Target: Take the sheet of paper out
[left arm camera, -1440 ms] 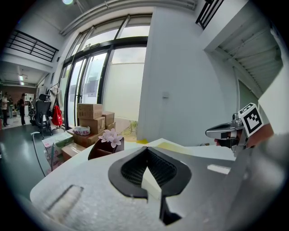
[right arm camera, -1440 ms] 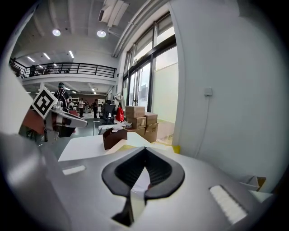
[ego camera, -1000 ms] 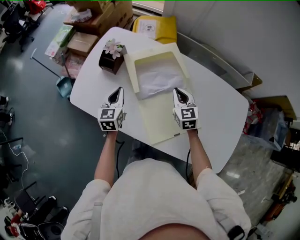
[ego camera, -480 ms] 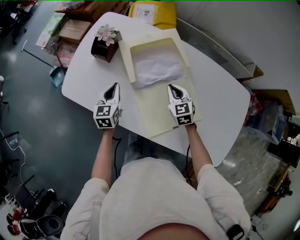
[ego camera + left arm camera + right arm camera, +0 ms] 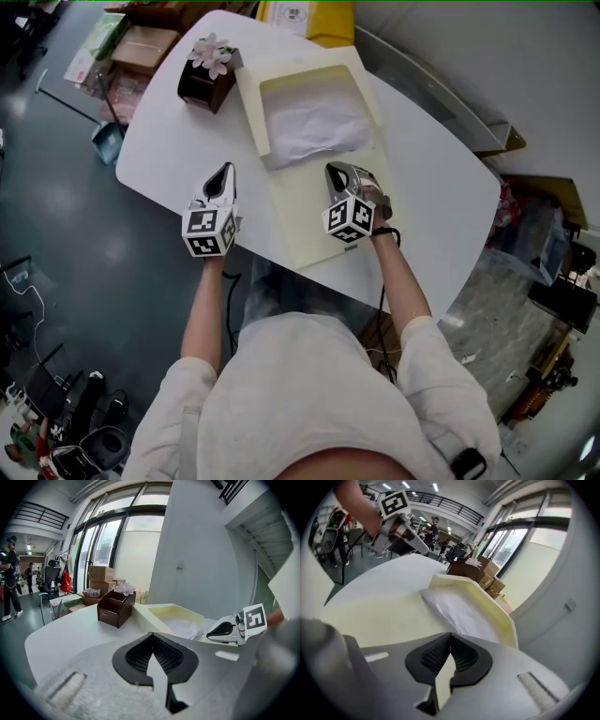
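Head view gives us the sheet of paper [image 5: 314, 127] plainly. It is white and crumpled and lies inside a shallow pale-yellow box [image 5: 251, 98]. Its near edge spills over the box's front toward the open flap [image 5: 314, 220], which lies flat on the table. The right gripper [image 5: 336, 172] hangs over that flap, tips pointed at the paper's near edge and just short of it. Its jaws are closed together with nothing between them. The left gripper [image 5: 224, 174] sits over bare white table [image 5: 441, 202] left of the flap, apart from the box, jaws likewise together and empty.

We judge the step in hand to be the approach for the pinch. To do it well we would spread the right jaws before reaching the paper and come in low along the flap. We would take the loose near edge (the one part clear of the box walls) rather than dig into the middle. The paper looks thin and soft, so a light grip and a slow lift should spare it tearing. The left gripper could press on the flap so the box doesn't ride along.

Of writing we can read none. The marker cubes carry only black-and-white square patterns. The mark on the brown holder [image 5: 206, 80] beside the box is too small, and so is the label on the yellow thing [image 5: 323, 19] beyond.
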`<action>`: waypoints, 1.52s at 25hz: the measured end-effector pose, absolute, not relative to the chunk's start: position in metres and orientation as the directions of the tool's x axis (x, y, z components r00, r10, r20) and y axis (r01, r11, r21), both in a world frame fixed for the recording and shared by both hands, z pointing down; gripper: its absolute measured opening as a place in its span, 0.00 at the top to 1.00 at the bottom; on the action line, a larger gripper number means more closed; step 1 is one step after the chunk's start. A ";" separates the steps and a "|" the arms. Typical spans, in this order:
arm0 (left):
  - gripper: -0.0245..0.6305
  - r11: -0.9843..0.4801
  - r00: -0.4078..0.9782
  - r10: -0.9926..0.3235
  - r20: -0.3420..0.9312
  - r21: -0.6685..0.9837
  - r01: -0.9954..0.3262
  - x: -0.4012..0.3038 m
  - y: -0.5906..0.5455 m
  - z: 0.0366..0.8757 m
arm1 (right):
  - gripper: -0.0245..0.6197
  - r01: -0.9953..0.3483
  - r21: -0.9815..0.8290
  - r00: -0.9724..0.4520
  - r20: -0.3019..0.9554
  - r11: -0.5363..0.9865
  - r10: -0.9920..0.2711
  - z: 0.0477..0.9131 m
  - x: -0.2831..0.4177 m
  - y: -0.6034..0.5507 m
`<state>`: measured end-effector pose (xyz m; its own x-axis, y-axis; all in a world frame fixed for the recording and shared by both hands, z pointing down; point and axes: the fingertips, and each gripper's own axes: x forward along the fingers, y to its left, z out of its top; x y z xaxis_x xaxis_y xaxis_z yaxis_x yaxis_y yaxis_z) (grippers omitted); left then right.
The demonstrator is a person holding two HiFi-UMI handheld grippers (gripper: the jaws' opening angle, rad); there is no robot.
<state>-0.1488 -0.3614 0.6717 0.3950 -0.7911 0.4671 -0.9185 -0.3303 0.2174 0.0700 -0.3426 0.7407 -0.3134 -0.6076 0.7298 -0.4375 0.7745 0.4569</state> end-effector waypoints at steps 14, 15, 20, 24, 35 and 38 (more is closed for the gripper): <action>0.96 -0.306 0.382 -0.786 0.486 0.231 -0.924 -0.159 -0.353 0.685 | 0.83 -0.103 0.627 -0.219 0.743 0.772 -0.633 0.771 0.059 -0.368; 0.96 -0.304 0.381 -0.784 0.490 0.232 -0.924 -0.160 -0.352 0.687 | 0.83 -0.059 0.651 -0.210 0.734 0.757 -0.647 0.771 0.058 -0.372; 0.96 -0.289 0.367 -0.788 0.495 0.229 -0.930 -0.167 -0.354 0.688 | 0.79 0.024 0.661 -0.214 0.737 0.750 -0.642 0.774 0.053 -0.386; 0.96 -0.281 0.361 -0.791 0.495 0.230 -0.932 -0.171 -0.355 0.688 | 0.81 0.035 0.628 -0.217 0.764 0.777 -0.608 0.778 0.051 -0.392; 0.96 -0.284 0.365 -0.787 0.498 0.232 -0.930 -0.171 -0.354 0.688 | 0.97 -0.029 0.587 -0.214 0.787 0.809 -0.578 0.784 0.050 -0.390; 0.96 -0.291 0.370 -0.786 0.495 0.232 -0.928 -0.169 -0.353 0.685 | 0.97 -0.037 0.567 -0.218 0.799 0.823 -0.560 0.783 0.052 -0.380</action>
<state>-0.1693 -0.3534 0.6846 0.3703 -0.7859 0.4952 -0.9281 -0.2912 0.2318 0.0516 -0.3804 0.7829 -0.2184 -0.5602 0.7990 -0.0367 0.8229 0.5670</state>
